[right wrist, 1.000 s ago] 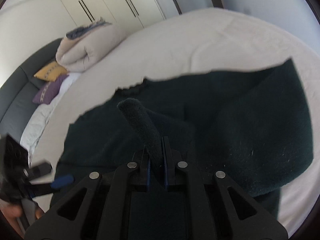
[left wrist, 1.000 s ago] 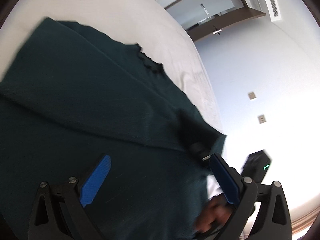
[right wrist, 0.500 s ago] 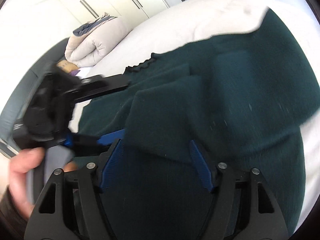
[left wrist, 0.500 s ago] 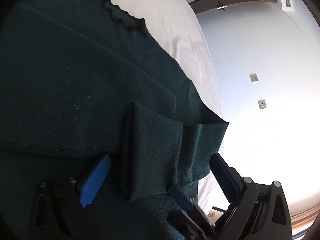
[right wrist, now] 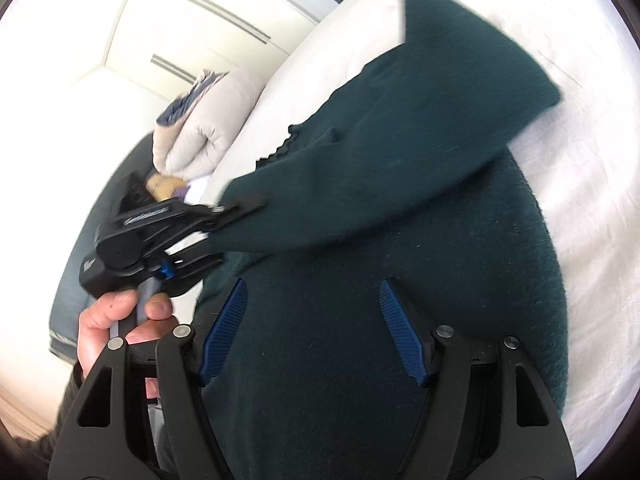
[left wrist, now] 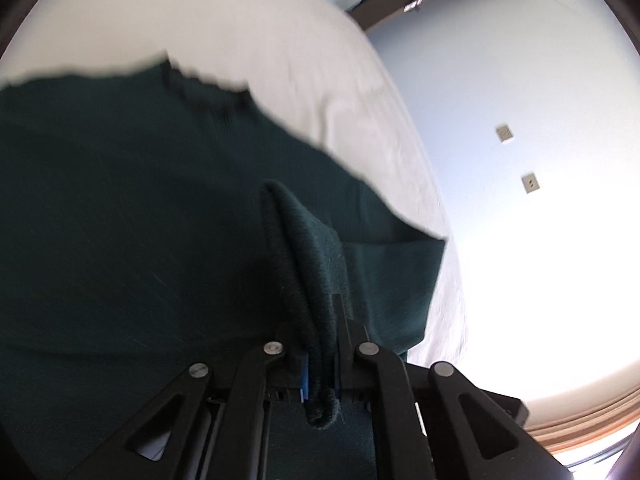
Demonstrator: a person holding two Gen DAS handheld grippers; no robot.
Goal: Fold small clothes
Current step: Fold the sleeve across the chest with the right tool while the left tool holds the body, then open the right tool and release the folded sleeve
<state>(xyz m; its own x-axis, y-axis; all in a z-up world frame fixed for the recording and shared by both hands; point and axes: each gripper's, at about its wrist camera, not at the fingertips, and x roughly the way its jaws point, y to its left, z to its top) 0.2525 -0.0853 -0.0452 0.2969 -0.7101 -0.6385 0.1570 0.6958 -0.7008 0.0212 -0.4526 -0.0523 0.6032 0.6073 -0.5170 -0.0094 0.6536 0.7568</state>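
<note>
- Sweater [right wrist: 360, 320], dark green knit, lies spread over the white bed [right wrist: 580, 160]; its scalloped neckline [left wrist: 204, 88] faces the far side of the mattress in the left wrist view.
- Left gripper [left wrist: 320, 360] has its 2 fingers pressed together on a ribbed cuff [left wrist: 304, 280] of the sweater; the cuff stands up between them and its end pokes out behind the jaws.
- In the right wrist view the same left gripper [right wrist: 224, 220] appears at the left, pinching the end of a sleeve [right wrist: 380, 168] that runs slanting across the body of the sweater toward the upper right.
- A bare hand [right wrist: 116, 328] grips the handle of that left tool, fingers wrapped around it.
- Right gripper [right wrist: 316, 332] is spread wide, its 2 blue pads [right wrist: 400, 340] well apart with nothing between them but the flat sweater body underneath; whether the tips touch the fabric cannot be told.
- A rolled beige duvet [right wrist: 200, 128] sits at the far left end of the bed, with a yellow cushion [right wrist: 164, 186] just beside it, partly hidden by the left tool.
- White wardrobe doors [right wrist: 200, 20] stand behind the bed.
- The left wrist view shows a pale wall with 2 small sockets [left wrist: 505, 133], well apart from the bed edge.
</note>
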